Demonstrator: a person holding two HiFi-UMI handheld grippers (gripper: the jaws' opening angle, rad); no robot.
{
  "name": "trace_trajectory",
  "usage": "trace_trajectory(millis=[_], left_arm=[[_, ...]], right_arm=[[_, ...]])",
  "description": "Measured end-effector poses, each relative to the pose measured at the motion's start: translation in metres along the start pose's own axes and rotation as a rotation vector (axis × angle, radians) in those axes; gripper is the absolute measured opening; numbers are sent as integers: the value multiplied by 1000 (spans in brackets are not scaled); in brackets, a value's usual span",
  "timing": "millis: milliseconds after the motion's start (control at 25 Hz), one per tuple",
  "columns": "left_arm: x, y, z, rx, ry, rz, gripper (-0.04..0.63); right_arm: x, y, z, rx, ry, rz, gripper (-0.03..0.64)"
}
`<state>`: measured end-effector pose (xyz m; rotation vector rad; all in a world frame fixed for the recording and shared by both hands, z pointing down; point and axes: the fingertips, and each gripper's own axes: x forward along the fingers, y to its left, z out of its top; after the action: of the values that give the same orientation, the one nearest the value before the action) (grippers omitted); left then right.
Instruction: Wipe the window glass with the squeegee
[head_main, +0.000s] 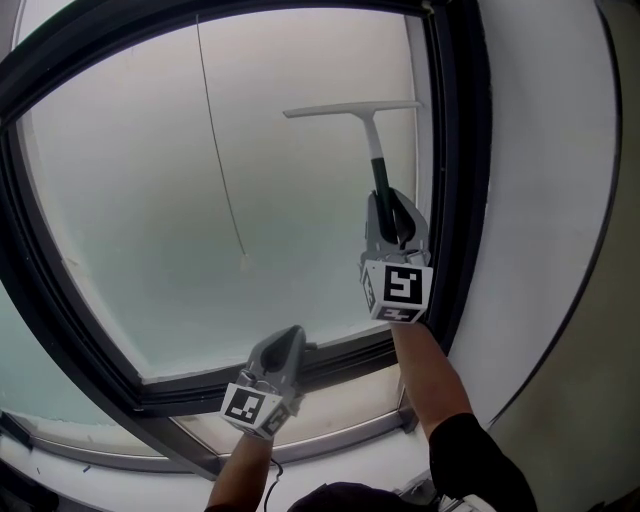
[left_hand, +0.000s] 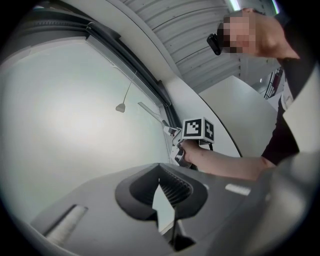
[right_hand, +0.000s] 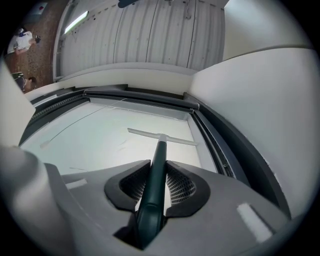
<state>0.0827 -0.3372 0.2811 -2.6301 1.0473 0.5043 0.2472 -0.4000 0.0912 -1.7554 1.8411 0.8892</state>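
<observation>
The squeegee has a white blade lying flat against the upper right of the frosted window glass, close to the right frame. Its dark green handle runs down into my right gripper, which is shut on it. In the right gripper view the handle sits between the jaws and the blade lies across the pane ahead. My left gripper hangs low by the bottom frame, jaws together and holding nothing; it is also seen at its own camera, apart from the squeegee.
A thick black frame borders the pane, with a white curved wall to the right. A thin pull cord with a small end weight hangs over the glass left of the squeegee. Below runs a pale sill.
</observation>
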Motion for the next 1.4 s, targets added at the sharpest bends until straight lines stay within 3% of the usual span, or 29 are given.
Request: trace_trajectory(millis=[200, 680, 920, 1400], left_arm=[[1, 2, -12, -41, 21, 14, 0], [16, -15, -12, -40, -10, -20, -2], [13, -14, -9, -77, -23, -8, -2], [9, -15, -21, -74, -1, 0, -1]], right_arm=[[-3, 0, -3, -5, 3, -3, 97], [-24, 1, -16, -19, 25, 11, 97], [-27, 3, -16, -11, 39, 9, 97], [-41, 6, -24, -15, 60, 13, 97]])
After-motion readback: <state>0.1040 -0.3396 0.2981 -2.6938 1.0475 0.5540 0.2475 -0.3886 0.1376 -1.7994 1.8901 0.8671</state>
